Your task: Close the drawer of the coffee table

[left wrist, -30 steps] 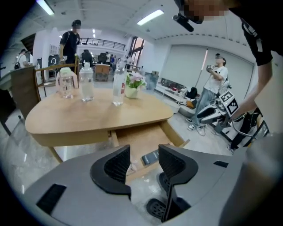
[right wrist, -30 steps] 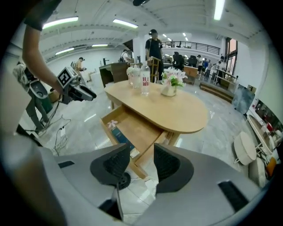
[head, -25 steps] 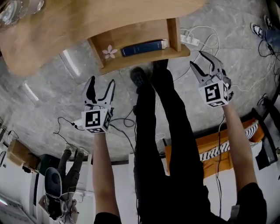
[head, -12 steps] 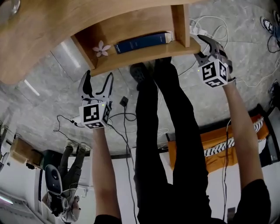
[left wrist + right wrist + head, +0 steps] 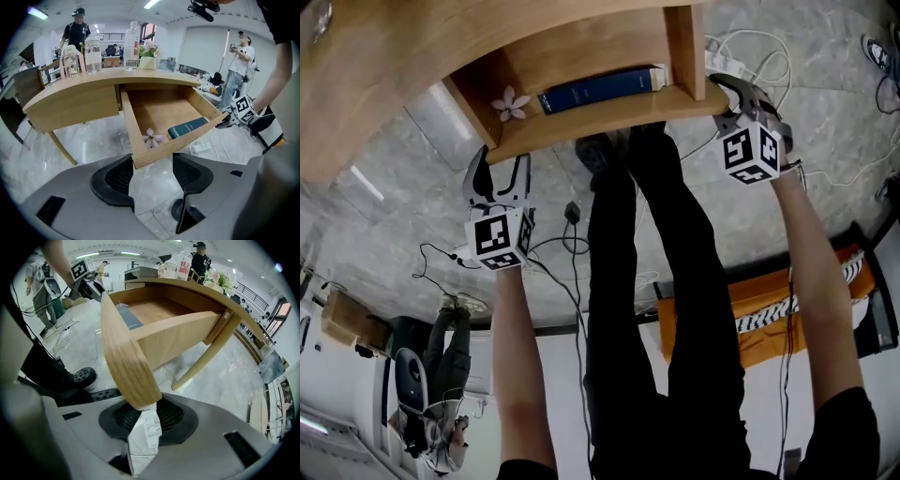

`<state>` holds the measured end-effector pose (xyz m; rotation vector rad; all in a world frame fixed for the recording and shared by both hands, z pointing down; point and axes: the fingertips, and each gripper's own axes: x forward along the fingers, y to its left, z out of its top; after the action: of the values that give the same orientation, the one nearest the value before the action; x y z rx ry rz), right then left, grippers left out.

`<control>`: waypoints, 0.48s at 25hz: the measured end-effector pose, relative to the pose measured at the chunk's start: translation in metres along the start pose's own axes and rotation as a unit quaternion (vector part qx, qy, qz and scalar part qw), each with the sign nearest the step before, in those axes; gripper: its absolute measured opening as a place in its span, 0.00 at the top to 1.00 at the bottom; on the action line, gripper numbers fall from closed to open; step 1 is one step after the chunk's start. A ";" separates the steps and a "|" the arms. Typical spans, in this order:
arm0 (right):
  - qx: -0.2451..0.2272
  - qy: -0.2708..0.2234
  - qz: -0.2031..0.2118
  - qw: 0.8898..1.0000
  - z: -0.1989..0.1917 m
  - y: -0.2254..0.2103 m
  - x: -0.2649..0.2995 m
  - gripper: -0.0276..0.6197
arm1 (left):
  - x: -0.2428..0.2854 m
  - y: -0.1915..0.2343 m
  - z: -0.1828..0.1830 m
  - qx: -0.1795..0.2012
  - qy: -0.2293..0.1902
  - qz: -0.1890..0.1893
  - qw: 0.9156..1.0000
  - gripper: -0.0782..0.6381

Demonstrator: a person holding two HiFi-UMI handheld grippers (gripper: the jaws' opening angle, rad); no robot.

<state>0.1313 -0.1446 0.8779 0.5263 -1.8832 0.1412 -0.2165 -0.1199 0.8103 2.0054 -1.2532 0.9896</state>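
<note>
The wooden coffee table [image 5: 394, 66] has its drawer [image 5: 609, 117] pulled out; inside lie a blue book [image 5: 600, 89] and a pink flower [image 5: 508, 103]. My left gripper [image 5: 499, 161] is at the left corner of the drawer front [image 5: 183, 143]. Its jaws have just been closing. In the left gripper view that corner sits between them against the left pad, with a gap to the right pad. My right gripper [image 5: 722, 94] holds the right end of the drawer front [image 5: 124, 352]. Its jaws have just closed, and the board's end is clasped between the pads [image 5: 176, 416].
The person's black-trousered legs [image 5: 628, 234] and shoes [image 5: 600, 155] stand between the two grippers below the drawer. Cables and a power strip [image 5: 712, 64] lie on the grey floor. Bottles [image 5: 93, 51] stand on the tabletop. A slanted table leg [image 5: 206, 352] is beside the drawer. Other people stand around.
Both grippers came in to the drawer front. The right one reached the drawer's right end and closed onto it. The left one's jaws narrowed around the left corner.
</note>
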 end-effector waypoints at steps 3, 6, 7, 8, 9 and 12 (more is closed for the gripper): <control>0.007 0.001 0.002 1.000 0.000 0.000 0.001 0.82 | 0.000 0.001 0.000 0.004 0.001 0.005 1.000 0.53; 0.013 0.008 0.012 1.000 0.000 0.000 0.001 0.82 | -0.001 0.001 0.000 -0.001 0.005 0.005 1.000 0.53; 0.015 0.013 0.017 1.000 -0.001 0.001 0.000 0.82 | -0.001 0.001 0.000 -0.003 0.008 0.004 1.000 0.53; 0.020 0.018 0.020 0.999 -0.001 0.001 0.000 0.82 | -0.002 0.001 0.000 -0.005 0.010 0.004 1.000 0.53; 0.029 0.022 0.024 0.999 0.000 0.000 -0.001 0.82 | -0.002 0.001 0.002 -0.008 0.010 0.005 1.000 0.53; 0.057 0.021 0.029 0.998 0.003 -0.002 -0.009 0.82 | -0.008 0.002 0.010 -0.012 0.004 0.007 1.000 0.53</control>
<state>0.1322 -0.1452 0.8681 0.5425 -1.8568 0.2978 -0.2177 -0.1249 0.7983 1.9738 -1.2713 0.9845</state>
